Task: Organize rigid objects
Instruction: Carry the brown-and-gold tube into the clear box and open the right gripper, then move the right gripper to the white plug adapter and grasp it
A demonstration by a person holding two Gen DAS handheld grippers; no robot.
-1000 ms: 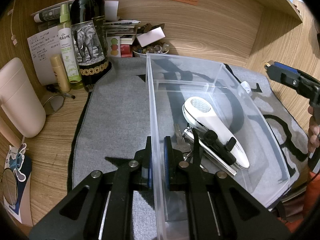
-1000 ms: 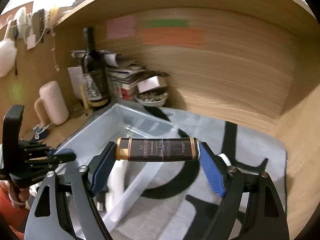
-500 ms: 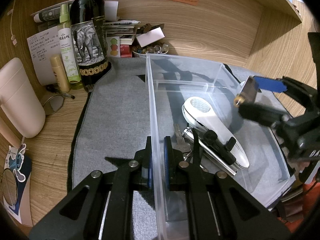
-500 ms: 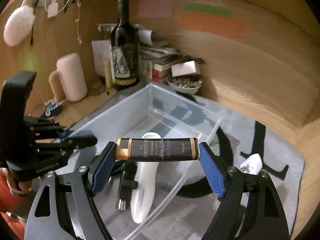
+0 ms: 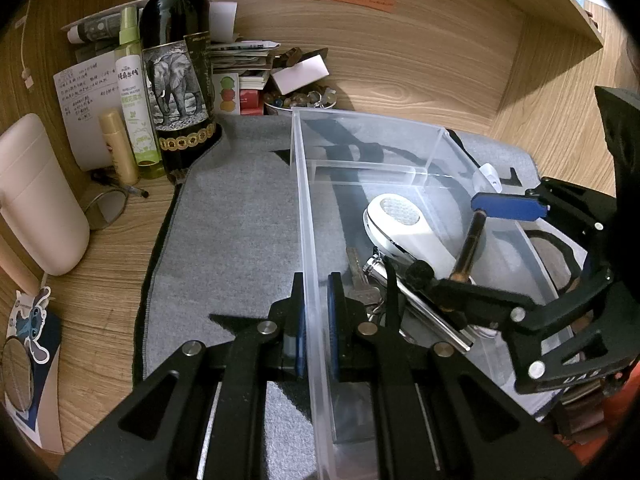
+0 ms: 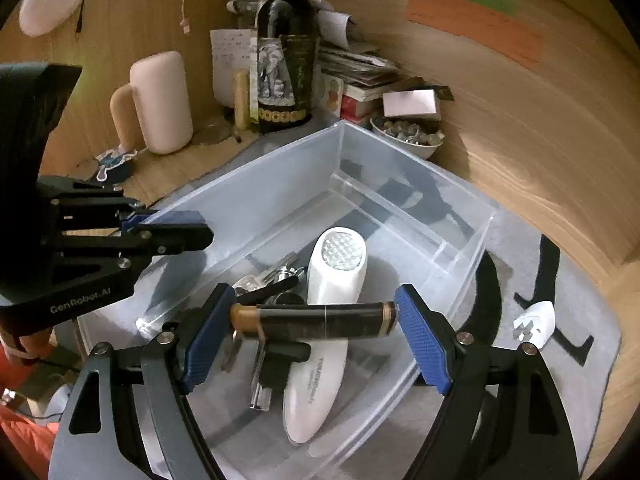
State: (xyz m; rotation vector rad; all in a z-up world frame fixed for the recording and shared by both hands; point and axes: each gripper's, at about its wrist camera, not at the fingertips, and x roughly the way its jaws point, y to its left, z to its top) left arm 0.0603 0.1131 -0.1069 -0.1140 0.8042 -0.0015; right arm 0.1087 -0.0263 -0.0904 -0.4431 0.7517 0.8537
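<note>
The right gripper (image 6: 316, 334) clasps a dark cylindrical tube with gold-brown ends (image 6: 316, 322) endwise between its blue pads, crosswise to the fingers, hanging above the inside of the clear plastic storage bin (image 6: 260, 188). Directly below the tube lie a white oblong handheld device with a gridded face (image 6: 332, 304), a bunch of metal keys (image 6: 264, 276) and a black-and-silver tool (image 6: 276, 364) on the bin's floor. The left gripper (image 5: 316, 320) is clenched on the bin's near side wall, one pad inside, one outside. The bin stands on a grey felt mat (image 5: 232, 240).
</note>
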